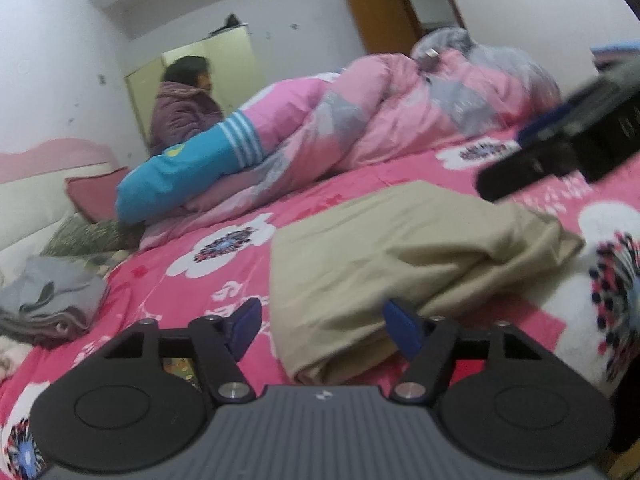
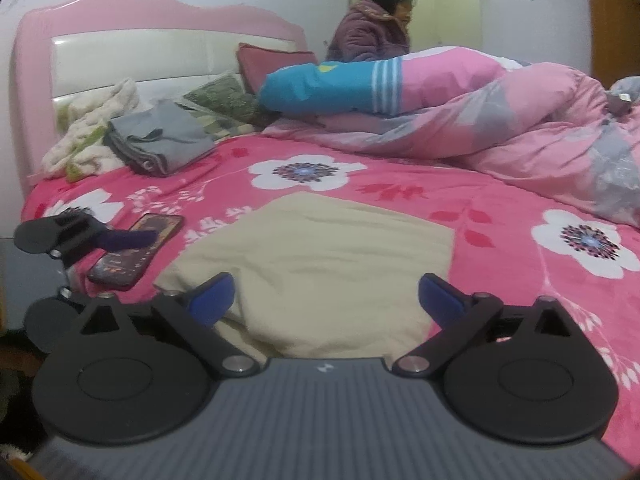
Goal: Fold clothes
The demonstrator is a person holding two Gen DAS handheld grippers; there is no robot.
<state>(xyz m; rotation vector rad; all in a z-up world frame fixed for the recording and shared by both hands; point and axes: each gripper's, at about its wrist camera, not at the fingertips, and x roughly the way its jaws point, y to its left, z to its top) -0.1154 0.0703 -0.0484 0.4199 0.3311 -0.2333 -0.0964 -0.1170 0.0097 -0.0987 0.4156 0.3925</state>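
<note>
Beige garment (image 2: 320, 256) | lies just ahead of open right tongs (image 2: 326, 300)

- The beige garment (image 2: 320, 264) is soft matt cloth, lightly creased, lying on the bedsheet (image 2: 460, 200), a smooth printed cotton-like fabric.
- Beyond the garment, the quilt (image 2: 520, 120) looks puffy, with a slight sheen.
- The headboard (image 2: 132, 56) behind the sheet has a glossy pink frame and shiny cream padded panels.
- Left of the garment, the phone (image 2: 132, 252) has a glossy glass face.
- The right gripper (image 2: 326, 300) is matt black plastic with bright metal pivots; its fingers (image 2: 434, 292) wear smooth blue pads.
- The folded grey cloth (image 2: 160, 136) near the headboard looks matt.
</note>
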